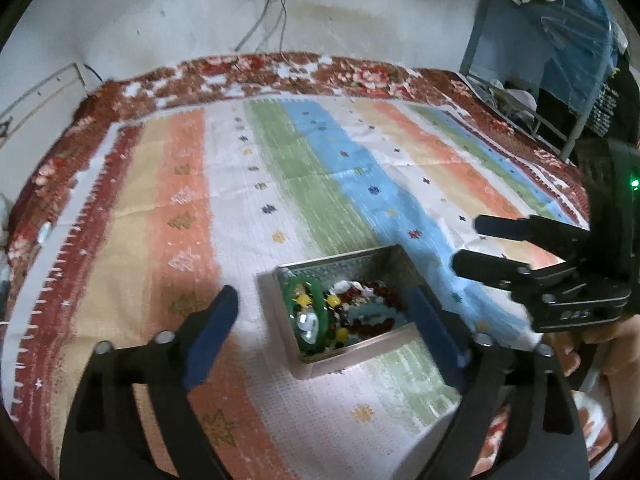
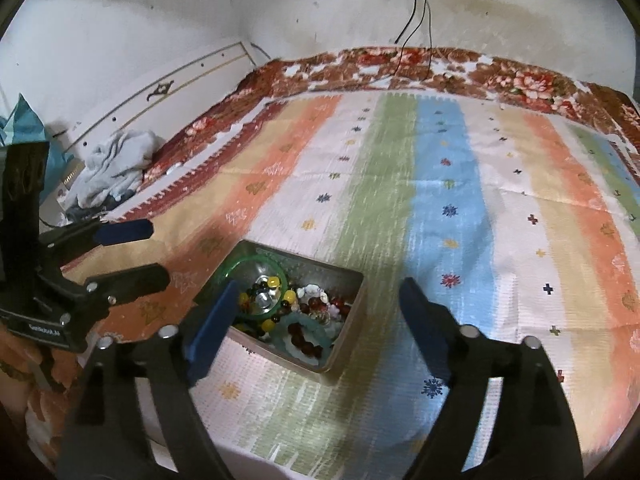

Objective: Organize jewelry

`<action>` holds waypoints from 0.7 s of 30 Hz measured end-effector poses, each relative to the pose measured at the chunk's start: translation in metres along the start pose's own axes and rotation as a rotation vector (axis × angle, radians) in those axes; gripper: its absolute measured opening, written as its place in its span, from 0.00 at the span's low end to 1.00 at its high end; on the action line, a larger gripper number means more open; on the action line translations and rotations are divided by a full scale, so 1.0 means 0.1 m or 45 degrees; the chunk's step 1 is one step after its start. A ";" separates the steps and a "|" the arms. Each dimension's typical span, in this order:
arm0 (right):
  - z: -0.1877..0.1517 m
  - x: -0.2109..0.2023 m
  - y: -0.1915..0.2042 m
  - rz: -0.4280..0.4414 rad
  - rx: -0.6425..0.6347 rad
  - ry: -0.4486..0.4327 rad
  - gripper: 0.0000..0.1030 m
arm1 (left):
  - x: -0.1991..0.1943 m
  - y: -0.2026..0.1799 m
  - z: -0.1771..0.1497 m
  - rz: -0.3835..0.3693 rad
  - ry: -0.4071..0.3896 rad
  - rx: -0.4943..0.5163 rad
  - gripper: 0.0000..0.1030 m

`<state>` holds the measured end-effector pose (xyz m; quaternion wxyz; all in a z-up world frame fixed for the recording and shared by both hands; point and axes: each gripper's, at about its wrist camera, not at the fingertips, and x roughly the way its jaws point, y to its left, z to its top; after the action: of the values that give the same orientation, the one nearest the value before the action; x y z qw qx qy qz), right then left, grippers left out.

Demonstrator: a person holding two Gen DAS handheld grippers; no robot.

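An open metal box (image 1: 362, 346) sits on the striped cloth, also in the right wrist view (image 2: 352, 312). It holds a green bangle (image 1: 289, 292) (image 2: 256, 262), beaded bracelets (image 1: 372, 312) (image 2: 304, 340) and small trinkets. My left gripper (image 1: 324, 312) is open and empty, its fingers either side of the box, just above it. My right gripper (image 2: 320, 300) is open and empty, over the box's right side. Each gripper shows in the other's view: right gripper (image 1: 468, 244), left gripper (image 2: 156, 252).
A striped cloth (image 1: 280, 184) covers a bed with a floral red blanket (image 1: 280, 72). A wall with cables (image 2: 416, 8) lies behind. Crumpled grey clothes (image 2: 112, 164) lie at the left edge. A blue metal rack (image 1: 560, 40) stands at the right.
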<state>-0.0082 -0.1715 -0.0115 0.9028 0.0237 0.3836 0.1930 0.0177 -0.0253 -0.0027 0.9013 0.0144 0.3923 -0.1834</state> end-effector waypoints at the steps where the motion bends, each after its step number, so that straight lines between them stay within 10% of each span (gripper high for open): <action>1: 0.00 -0.02 -0.01 -0.003 0.003 -0.010 0.83 | -0.02 -0.01 -0.01 0.020 -0.018 0.009 0.90; 21: -0.16 -0.14 0.04 -0.030 -0.043 -0.095 0.86 | -0.18 -0.14 -0.07 0.160 -0.179 0.060 0.94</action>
<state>-0.0292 -0.1742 -0.0122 0.9189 0.0109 0.3468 0.1877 -0.0036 -0.0317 0.0071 0.9357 0.0473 0.3219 -0.1364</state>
